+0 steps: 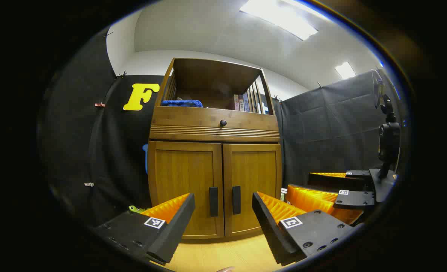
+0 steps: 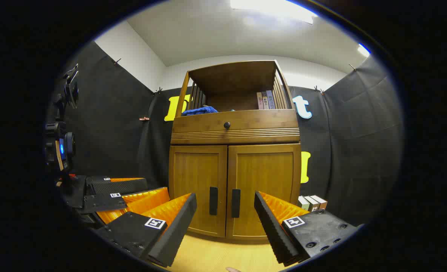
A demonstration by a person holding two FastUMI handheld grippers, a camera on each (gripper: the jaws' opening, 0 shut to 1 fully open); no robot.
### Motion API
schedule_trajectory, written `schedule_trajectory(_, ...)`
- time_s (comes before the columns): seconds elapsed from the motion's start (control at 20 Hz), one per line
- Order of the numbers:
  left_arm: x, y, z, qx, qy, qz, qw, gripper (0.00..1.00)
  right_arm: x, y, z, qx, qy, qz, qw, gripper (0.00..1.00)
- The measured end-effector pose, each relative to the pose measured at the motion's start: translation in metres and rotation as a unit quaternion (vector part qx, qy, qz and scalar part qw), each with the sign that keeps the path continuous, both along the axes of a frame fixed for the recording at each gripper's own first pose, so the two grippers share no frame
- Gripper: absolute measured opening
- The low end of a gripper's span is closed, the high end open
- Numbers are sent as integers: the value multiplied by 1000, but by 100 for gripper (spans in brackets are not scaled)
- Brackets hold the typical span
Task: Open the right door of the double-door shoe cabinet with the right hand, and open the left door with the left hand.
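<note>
We see the shoe cabinet (image 1: 214,151) standing on the pale floor (image 1: 223,255) ahead of both tools, with both doors shut and nothing yet touching them.

From the left: in the left gripper view, the left gripper (image 1: 223,211) is spread wide, its fingers framing the two dark handles but well short of them. The left door (image 1: 185,185) carries the left handle (image 1: 213,201) along its inner edge, just beside the centre seam. To its right sits the right handle (image 1: 236,199) on the right door (image 1: 253,181). Farther right in the same view we see the right gripper (image 1: 321,189), also spread and holding nothing.

In the right gripper view, that gripper's own fingers (image 2: 185,215) open around the same pair of handles from a distance, with the right handle (image 2: 235,203) nearest its centre line.

We judge the task to be at its start, with the right door first. To do it well, we would carry the right gripper forward and a touch rightward, so only the right handle sits between the fingers, close firmly, then pull along an arc about the outer hinges. The hinges themselves are hard to make out here, so that arc is our assumption. The handles sit close together, so catching both is the risk.
</note>
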State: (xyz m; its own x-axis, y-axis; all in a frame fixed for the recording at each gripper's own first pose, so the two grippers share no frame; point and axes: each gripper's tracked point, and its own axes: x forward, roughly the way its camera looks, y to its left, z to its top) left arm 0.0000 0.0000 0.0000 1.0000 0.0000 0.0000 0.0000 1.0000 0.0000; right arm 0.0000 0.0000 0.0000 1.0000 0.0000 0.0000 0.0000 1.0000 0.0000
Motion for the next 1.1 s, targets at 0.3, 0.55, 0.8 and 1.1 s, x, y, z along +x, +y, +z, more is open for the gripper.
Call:
schedule_trajectory(0.3,-1,1,4,3,-12,9,1000,95,-2,0,0,3,-2,0,1000,97)
schedule_trajectory(0.55,-6,1,5,-1,-17,7,1000,95,0,2,-6,-2,9,1,1000,97)
schedule_trajectory(0.8,-12,4,4,-1,-18,7,1000,95,3,3,-8,-3,13,4,1000,95)
schedule_trajectory(1.1,-11,9,3,1,-22,8,1000,95,9,7,-12,-5,15,5,1000,97)
